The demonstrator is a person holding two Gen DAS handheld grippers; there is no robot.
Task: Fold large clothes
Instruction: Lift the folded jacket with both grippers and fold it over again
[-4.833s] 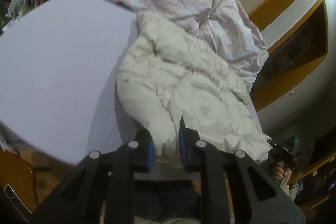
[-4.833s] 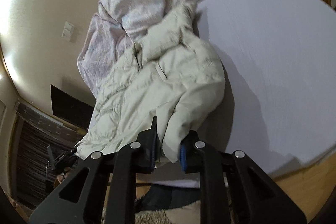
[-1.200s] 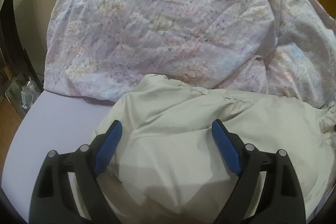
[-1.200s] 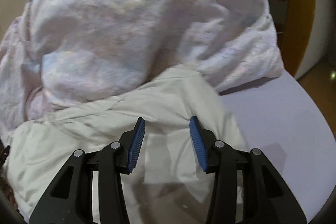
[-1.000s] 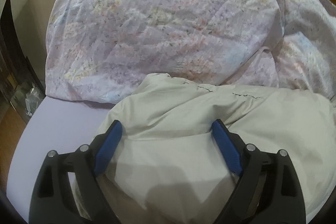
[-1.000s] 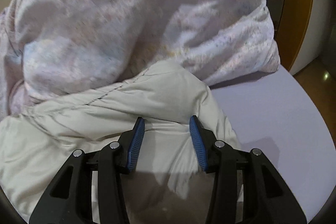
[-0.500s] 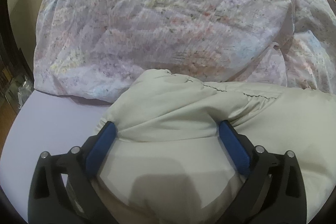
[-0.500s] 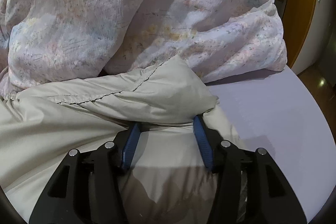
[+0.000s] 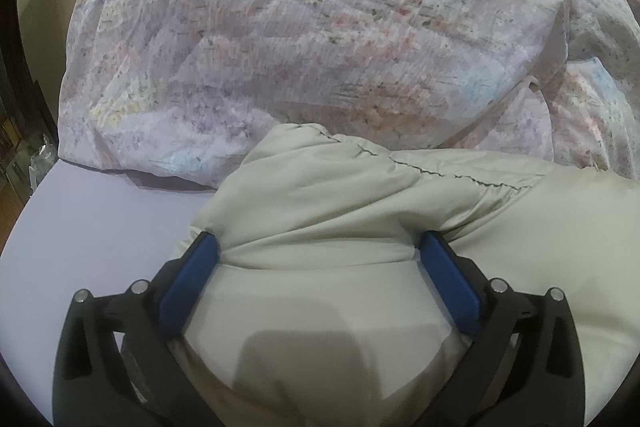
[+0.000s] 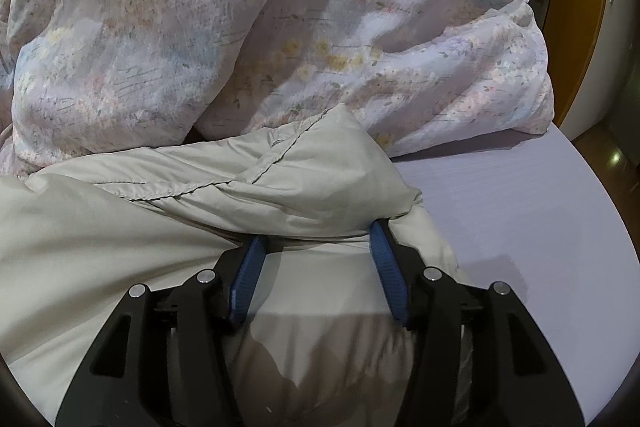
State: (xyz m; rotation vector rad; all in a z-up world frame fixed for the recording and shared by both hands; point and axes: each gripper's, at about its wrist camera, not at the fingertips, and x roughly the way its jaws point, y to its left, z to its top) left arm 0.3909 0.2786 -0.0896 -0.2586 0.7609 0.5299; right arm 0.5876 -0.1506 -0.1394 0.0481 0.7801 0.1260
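Grippers both gaping wide, left hand-held gripper (image 9: 316, 247) and right hand-held gripper (image 10: 316, 233) are pressing the puffy cream quilted jacket (image 9: 360, 211); better flattening evenly.

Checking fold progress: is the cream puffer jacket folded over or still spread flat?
Folded: the cream puffer jacket has one layer doubled over another, stitched hem on top in both views.
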